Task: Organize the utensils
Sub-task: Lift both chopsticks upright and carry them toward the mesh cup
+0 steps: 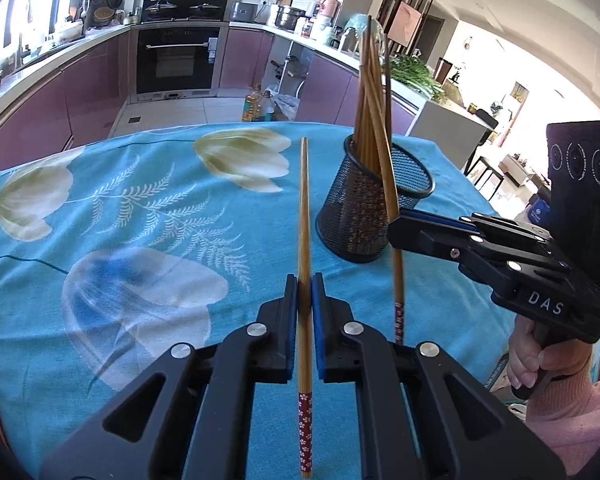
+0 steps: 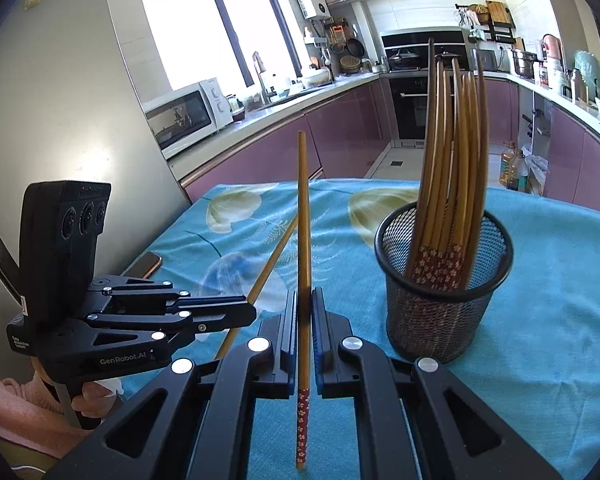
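Note:
My left gripper [image 1: 304,280] is shut on a bamboo chopstick [image 1: 304,208] with a red flowered end, held above the blue tablecloth. My right gripper [image 2: 304,296] is shut on a second chopstick [image 2: 303,216] of the same kind. In the left wrist view the right gripper [image 1: 396,224] holds its chopstick [image 1: 398,284] upright just in front of the black mesh holder [image 1: 360,216]. The holder [image 2: 440,312] stands on the table with several chopsticks [image 2: 452,152] in it. In the right wrist view the left gripper [image 2: 252,308] is at the left with its chopstick [image 2: 272,256] slanting up.
The table [image 1: 120,200] has a blue flowered cloth. A phone [image 2: 146,264] lies at its left edge. Purple kitchen cabinets, an oven [image 1: 176,60] and oil bottles [image 1: 256,108] on the floor lie beyond the table.

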{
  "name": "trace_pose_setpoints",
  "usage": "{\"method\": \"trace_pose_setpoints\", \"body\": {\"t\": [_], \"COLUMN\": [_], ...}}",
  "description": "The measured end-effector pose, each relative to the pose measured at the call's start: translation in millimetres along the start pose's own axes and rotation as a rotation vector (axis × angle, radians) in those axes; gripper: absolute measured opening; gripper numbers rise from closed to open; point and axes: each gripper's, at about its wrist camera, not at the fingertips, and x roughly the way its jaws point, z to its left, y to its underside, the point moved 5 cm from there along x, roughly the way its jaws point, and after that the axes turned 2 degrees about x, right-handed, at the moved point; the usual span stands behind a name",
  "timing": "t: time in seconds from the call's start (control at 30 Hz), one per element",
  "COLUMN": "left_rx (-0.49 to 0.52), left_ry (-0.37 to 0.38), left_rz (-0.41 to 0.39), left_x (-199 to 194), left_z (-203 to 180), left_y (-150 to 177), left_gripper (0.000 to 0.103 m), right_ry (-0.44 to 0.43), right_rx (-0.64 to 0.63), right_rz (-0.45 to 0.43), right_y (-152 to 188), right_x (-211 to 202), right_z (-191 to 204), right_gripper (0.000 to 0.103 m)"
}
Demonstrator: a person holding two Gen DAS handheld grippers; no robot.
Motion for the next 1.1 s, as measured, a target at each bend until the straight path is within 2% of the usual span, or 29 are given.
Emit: {"method": "trace_pose_setpoints", "body": {"t": [0.37,0.57,0.6,0.67,0.8,0.97,1.0,1.03,1.1], "left_rx": [0.013,0.002,-0.001,-0.008,-0.012,-0.026,-0.028,-0.03,-0.029], "left_ry": [0.049,0.044,0.043,0.041,0.036,0.035,0.036,0.037,0.037], "left_rz": [-0.04,-0.029,-0.025,-0.019,-0.008,-0.001,0.001,0.003,0.005], "left_x": [-13,-9,-8,-6,-3,1,1,2,3], "left_z": [-8,-4,-3,-1,1,6,6,6,6], "left_y": [-11,-9,-9,-7,-5,-3,-3,-3,-2], "left_gripper": [0.008,0.008,0.008,0.008,0.008,0.008,0.008,0.008,0.008], "right_ry": [0.004,0.039,0.041,0.089,0.121,0.158,0.17,0.178,0.179], "right_rx": [0.009,-0.002,0.0,-0.004,0.026,0.016,0.005,0.002,0.008], "right_rz": [-0.063,0.057,0.09,0.136,0.206,0.212,0.21,0.212,0.209], "right_y": [-9,10,16,27,43,44,44,44,46], "right_x": [-18,11,21,39,67,77,79,80,79], "right_z": [-5,-10,-12,-15,-24,-25,-23,-23,-23], "right_gripper": [0.005,0.01,0.012,0.022,0.022,0.021,0.02,0.013,0.01]}}
